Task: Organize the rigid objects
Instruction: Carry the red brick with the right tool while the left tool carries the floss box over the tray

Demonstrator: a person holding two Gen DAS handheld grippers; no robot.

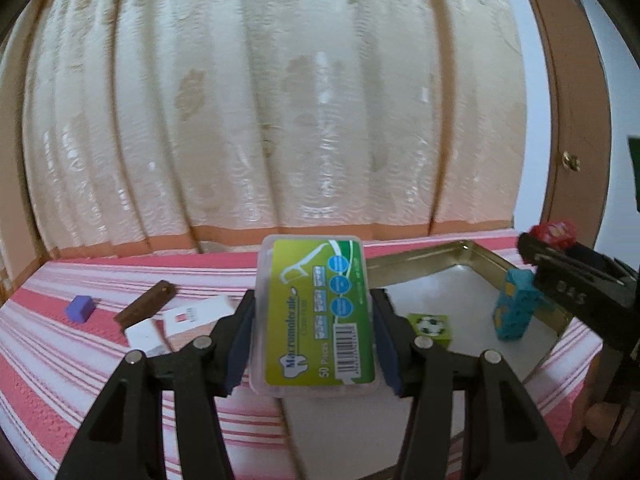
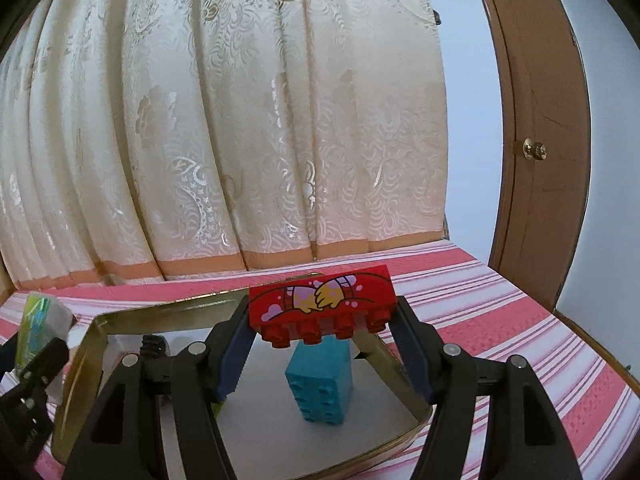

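My left gripper (image 1: 314, 316) is shut on a clear floss-pick box with a green label (image 1: 316, 314), held above the near left part of a gold metal tray (image 1: 416, 264). My right gripper (image 2: 322, 312) is shut on a red printed toy brick (image 2: 320, 300), studs down, held above the tray (image 2: 86, 356). In the tray stand a teal brick (image 2: 320, 384), also in the left wrist view (image 1: 514, 306), and a green football block (image 1: 430, 326). The right gripper with the red brick shows at the right of the left wrist view (image 1: 554, 234).
On the pink striped cloth (image 1: 52, 360) left of the tray lie a purple block (image 1: 80, 308), a brown bar (image 1: 146, 308) and white cards (image 1: 180, 320). A cream curtain (image 2: 240, 120) hangs behind the table. A brown door (image 2: 540, 140) stands at the right.
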